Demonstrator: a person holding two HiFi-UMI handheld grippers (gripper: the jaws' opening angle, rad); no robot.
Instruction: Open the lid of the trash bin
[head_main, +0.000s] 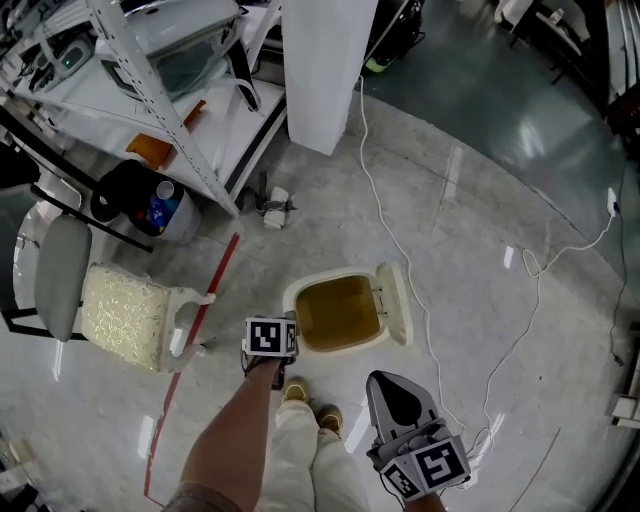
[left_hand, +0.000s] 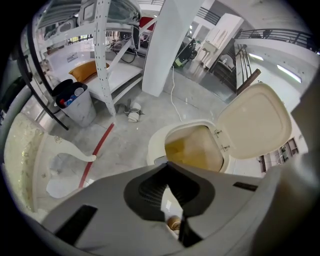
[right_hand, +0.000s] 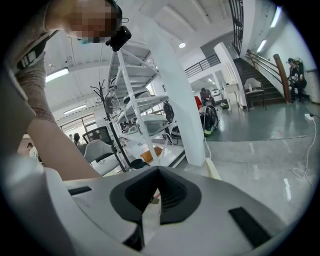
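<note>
The lid (left_hand: 255, 122) stands up just past the left gripper (left_hand: 166, 165) tips, bin (left_hand: 156, 142) wide open. Both grippers are pinched shut on nothing. The right gripper (right_hand: 158, 170) points away. Back off gently — don't bump it.

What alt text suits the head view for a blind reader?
A cream trash bin stands on a grey floor, lid swung open. The left gripper sits by its rim; the right gripper hangs lower right, beside the person's legs.

trash bin (head_main: 340, 314) on floor (head_main: 480, 200), lid (head_main: 396, 302) at its right, chair (head_main: 120, 318) left
</note>
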